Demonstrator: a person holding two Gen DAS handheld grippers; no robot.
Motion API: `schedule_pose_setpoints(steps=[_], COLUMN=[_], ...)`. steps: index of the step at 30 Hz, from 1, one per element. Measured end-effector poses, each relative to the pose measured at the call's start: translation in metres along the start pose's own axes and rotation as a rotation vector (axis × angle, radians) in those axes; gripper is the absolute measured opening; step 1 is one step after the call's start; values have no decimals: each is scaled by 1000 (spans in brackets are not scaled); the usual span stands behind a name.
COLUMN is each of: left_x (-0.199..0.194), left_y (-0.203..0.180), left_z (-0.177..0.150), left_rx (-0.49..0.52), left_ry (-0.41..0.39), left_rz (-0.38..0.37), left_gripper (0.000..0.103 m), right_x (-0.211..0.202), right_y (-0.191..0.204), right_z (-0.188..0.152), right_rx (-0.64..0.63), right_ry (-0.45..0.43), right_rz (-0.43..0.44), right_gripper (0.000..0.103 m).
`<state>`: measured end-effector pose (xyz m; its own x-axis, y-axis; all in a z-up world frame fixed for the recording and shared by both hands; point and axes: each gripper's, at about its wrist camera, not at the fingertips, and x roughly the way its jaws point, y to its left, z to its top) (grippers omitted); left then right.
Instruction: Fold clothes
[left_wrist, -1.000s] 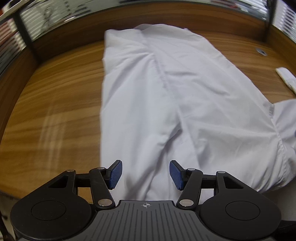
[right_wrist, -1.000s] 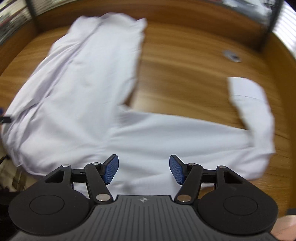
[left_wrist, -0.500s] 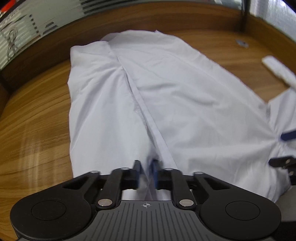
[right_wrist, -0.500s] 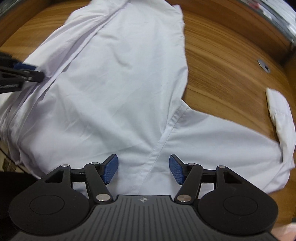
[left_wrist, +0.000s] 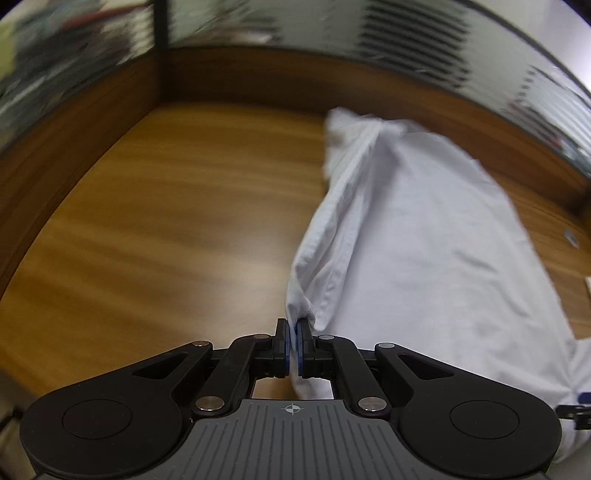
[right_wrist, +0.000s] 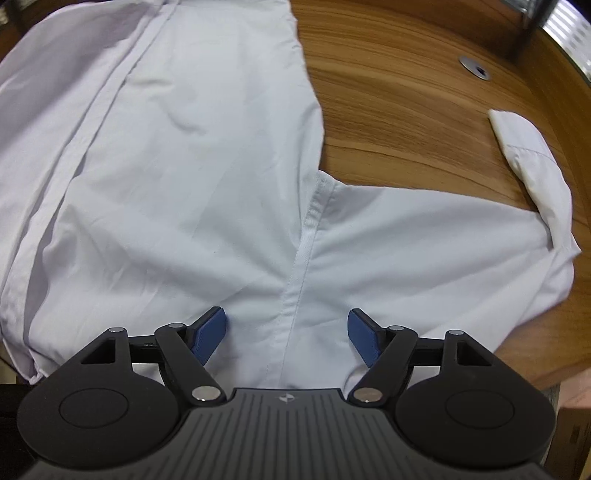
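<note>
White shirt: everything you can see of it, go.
The white shirt is thin woven cotton by the look, creased, lying spread on the wooden table, one long sleeve stretched sideways with its cuff bent back. The left tool is shut on a bunched edge, lifting it. The right tool is open astride the armhole seam.

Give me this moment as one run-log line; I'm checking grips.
left gripper: shut on white shirt edge | right gripper: jaws just opened wider, over shoulder seam | table
</note>
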<state>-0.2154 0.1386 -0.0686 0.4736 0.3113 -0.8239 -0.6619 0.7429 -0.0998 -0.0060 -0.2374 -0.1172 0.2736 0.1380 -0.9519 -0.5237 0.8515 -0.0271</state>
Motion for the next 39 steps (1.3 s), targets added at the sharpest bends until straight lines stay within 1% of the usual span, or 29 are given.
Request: schedule_pose_setpoints(steps=[2,5,7,8,10,12,13,15,19,20,21,22,27,30,32,36,39], left_x=[9,26,34,36,35,31,28,21,14,13,13,14,24,36,47,79,105], left_y=[14,27,31,31,33,38,40,41,39,36,32,28,3,-13,-23,-43,-57], left_z=[-5,-13,-17,-17,-14,-10,-8,0,25,32,39,45,81,104,119,150,169], left_rx=[-11,-29,-28,-22,-7,19,36,78,127,144,164,179,253,318,359,447,521], left_ry=[30,90,120,128,121,105,96,68,29,20,10,2,-33,-60,-76,-72,-80], left_rz=[17,27,23,20,13,-8,-11,-1,-26,-29,-26,-22,-25,-36,-60,-127,-164], left_gripper=[6,12,20,23,35,39,43,45,56,58,60,61,64,65,68,68,69], right_x=[1,1,0,0,0,0,0,0,1,0,-2,-4,-29,-42,-49,-63,-68], right_y=[2,6,8,8,9,9,10,10,12,14,16,19,40,59,72,104,129], right_z=[0,2,3,3,3,3,3,2,1,1,2,4,14,19,22,25,24], right_rx=[4,-4,-9,-8,-4,4,10,23,45,46,39,32,-14,-30,-20,53,136], right_ry=[3,7,10,11,11,9,7,4,6,8,8,5,-58,-88,-101,-127,-133], right_rz=[-19,-47,-63,-69,-80,-91,-95,-102,-113,-115,-113,-107,-23,1,7,6,-23], right_gripper=[79,80,80,81,81,82,82,82,81,79,76,75,75,75,75,75,75])
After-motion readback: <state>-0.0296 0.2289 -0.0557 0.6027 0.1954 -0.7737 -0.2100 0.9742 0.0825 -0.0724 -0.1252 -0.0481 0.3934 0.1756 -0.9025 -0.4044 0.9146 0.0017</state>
